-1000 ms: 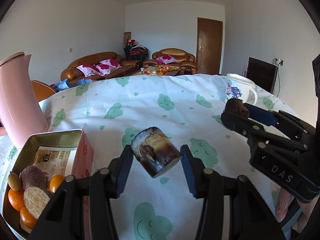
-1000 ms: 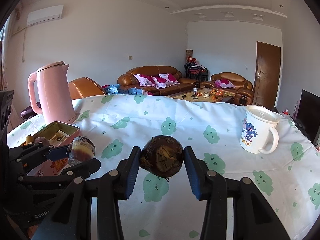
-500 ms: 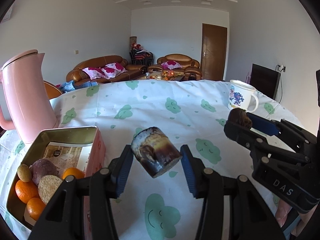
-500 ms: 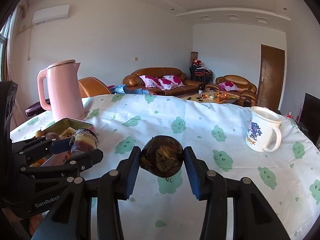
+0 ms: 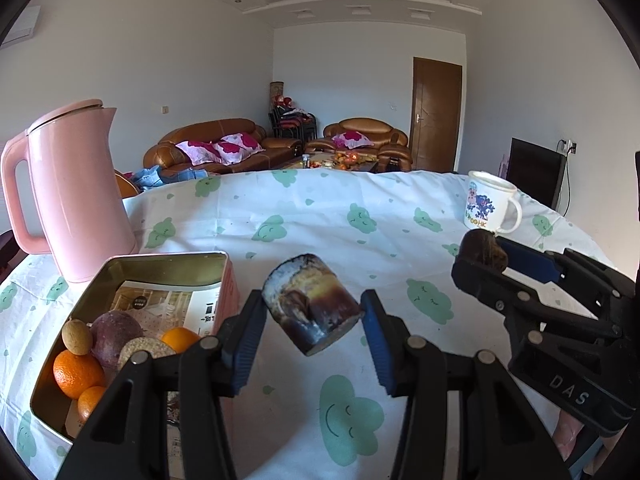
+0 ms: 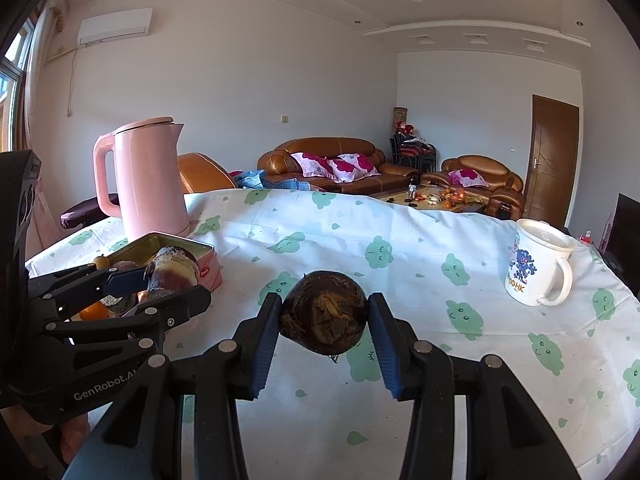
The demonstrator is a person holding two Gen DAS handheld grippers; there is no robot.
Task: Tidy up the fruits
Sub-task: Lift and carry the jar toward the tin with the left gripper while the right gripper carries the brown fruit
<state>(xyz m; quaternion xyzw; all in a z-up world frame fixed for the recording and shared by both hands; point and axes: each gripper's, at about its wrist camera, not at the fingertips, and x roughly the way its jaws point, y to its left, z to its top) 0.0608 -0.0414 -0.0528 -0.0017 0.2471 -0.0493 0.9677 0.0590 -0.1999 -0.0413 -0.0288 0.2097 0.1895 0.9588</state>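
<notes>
My left gripper is shut on a dark brown cut stub of fruit, held above the tablecloth just right of the pink tin. The tin holds oranges, a purple passion fruit and a small tan fruit. My right gripper is shut on a round dark brown fruit with a husky end. In the left wrist view that same gripper shows at the right with the fruit at its tips. The right wrist view shows the left gripper beside the tin.
A tall pink kettle stands behind the tin at the left. A white printed mug stands at the right of the table. The cloth is white with green clouds. Sofas and a door lie beyond the far edge.
Both grippers, each still holding its piece, have shifted left across the table. The tin and kettle now sit further into view and the mug has slid right.
</notes>
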